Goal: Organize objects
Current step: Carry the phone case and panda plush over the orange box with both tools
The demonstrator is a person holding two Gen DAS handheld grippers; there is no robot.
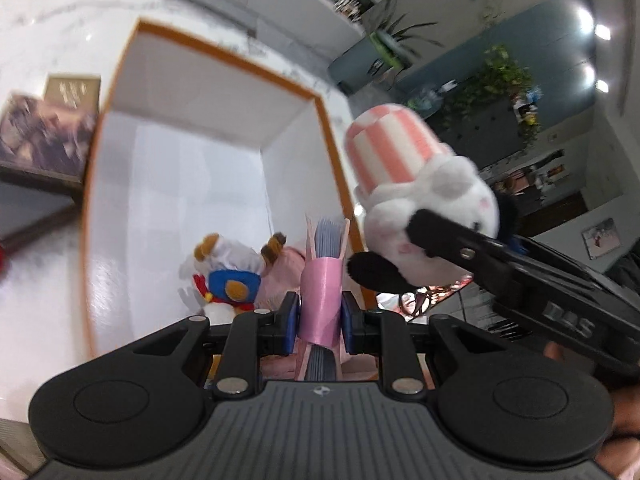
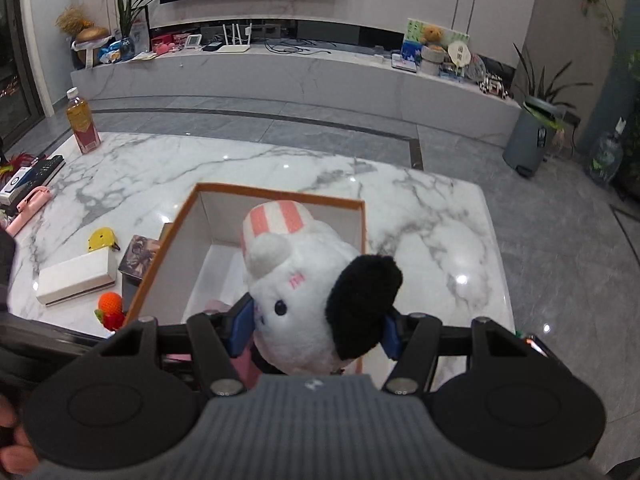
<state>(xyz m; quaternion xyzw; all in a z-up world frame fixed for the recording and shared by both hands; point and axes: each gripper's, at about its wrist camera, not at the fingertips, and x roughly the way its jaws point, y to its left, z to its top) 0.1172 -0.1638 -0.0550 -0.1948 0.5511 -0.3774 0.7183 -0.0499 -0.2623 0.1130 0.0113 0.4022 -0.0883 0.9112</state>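
From the left wrist camera, the left gripper (image 1: pixel 320 316) has its jaws drawn close and clamped on a pink notebook (image 1: pixel 321 292), which stands on edge with its grey page block showing; it hangs over the near end of the orange-rimmed box (image 1: pixel 326 128), whose white inside already holds a small duck plush (image 1: pixel 226 276) lying on something pink near the closer wall; to the right, the right gripper (image 1: pixel 444 240) comes in from the side carrying a white plush dog (image 1: pixel 424 208) with a pink-striped hat and black ears, level with the box's right rim.

From the right wrist camera, the right gripper (image 2: pixel 316 330) has its jaws wide but pressed on the plush dog (image 2: pixel 308 292), blue pads against either side of its head; the toy sits above the open box (image 2: pixel 280 194) on the marble table (image 2: pixel 420 216); outside the box to the left lie a white case (image 2: pixel 76 280), a patterned box (image 2: pixel 140 254), a yellow toy (image 2: pixel 102 239) and an orange knitted toy (image 2: pixel 110 308).

The step in hand looks like loading the box, both items poised above it. Next, each should probably be lowered into free floor space past the duck, then let go; the notebook may topple if released upright.
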